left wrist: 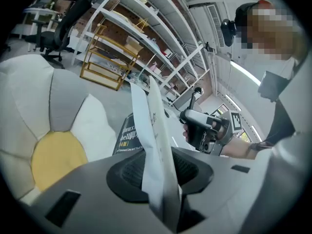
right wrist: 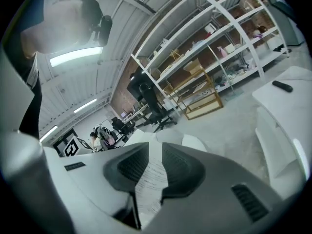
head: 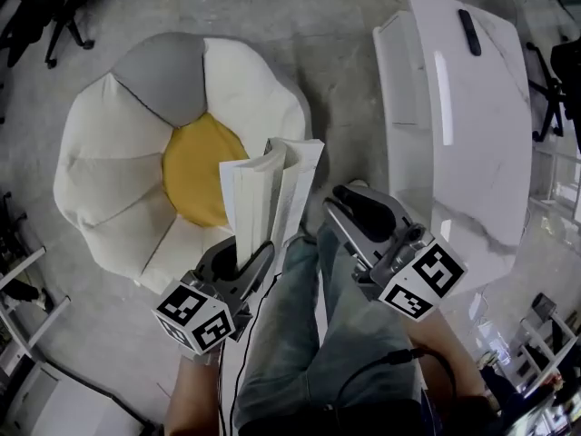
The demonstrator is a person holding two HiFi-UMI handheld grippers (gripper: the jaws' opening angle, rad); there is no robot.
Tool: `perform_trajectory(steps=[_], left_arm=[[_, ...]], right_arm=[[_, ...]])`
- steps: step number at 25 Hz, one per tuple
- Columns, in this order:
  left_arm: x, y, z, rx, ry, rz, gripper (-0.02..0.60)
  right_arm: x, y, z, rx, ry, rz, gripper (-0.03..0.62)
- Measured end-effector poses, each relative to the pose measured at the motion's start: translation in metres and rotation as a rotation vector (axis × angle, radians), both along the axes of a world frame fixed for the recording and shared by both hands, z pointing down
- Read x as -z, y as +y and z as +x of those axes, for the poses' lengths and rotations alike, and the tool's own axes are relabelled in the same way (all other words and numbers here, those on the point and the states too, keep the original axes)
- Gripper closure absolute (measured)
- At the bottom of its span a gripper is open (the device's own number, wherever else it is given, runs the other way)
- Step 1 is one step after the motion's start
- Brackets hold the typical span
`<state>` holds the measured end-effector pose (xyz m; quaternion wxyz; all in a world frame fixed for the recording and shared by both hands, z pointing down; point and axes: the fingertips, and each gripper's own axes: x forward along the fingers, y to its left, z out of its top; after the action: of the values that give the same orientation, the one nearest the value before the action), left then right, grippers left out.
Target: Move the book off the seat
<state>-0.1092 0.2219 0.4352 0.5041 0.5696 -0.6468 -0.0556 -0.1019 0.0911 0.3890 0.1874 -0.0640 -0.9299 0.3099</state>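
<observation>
The seat [head: 118,153] is a flower-shaped beanbag with white petals, one grey petal and a yellow centre. The book [head: 268,189] stands upright off the seat's right edge, its pages fanned open. My left gripper [head: 245,257] is shut on the book's lower edge. In the left gripper view the white pages [left wrist: 153,145] rise from between the jaws and a black cover shows behind them. My right gripper [head: 340,198] sits just right of the book, over the person's leg. In the right gripper view a printed page [right wrist: 151,179] is pinched between its shut jaws.
A white marble-look table [head: 472,125] stands to the right with a black remote [head: 469,31] on it. The person's jeans-clad leg [head: 309,334] is below the grippers. Office chairs [head: 64,7] stand at the top left. Shelving [left wrist: 126,48] lines the far wall.
</observation>
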Motion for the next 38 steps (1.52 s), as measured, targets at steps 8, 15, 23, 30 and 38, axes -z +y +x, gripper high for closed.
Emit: perform_trajectory(steps=[8, 15, 23, 30, 38], left_arm=[[0.035, -0.036, 0.027, -0.093, 0.033, 0.063, 0.465], [0.063, -0.097, 0.044, -0.174, 0.045, 0.132, 0.465], [0.084, -0.193, 0.078, -0.278, 0.032, 0.182, 0.463], [0.104, -0.279, 0.127, -0.414, 0.04, 0.232, 0.463], [0.105, -0.372, 0.207, -0.562, 0.073, 0.266, 0.463]], right_arm=[[0.023, -0.036, 0.044, -0.171, -0.025, -0.005, 0.503], [0.028, -0.089, 0.098, -0.346, -0.027, -0.005, 0.503], [0.025, -0.159, 0.172, -0.526, -0.027, 0.0, 0.503], [0.022, -0.208, 0.233, -0.672, -0.039, -0.018, 0.503], [0.019, -0.263, 0.309, -0.813, -0.042, -0.017, 0.503]])
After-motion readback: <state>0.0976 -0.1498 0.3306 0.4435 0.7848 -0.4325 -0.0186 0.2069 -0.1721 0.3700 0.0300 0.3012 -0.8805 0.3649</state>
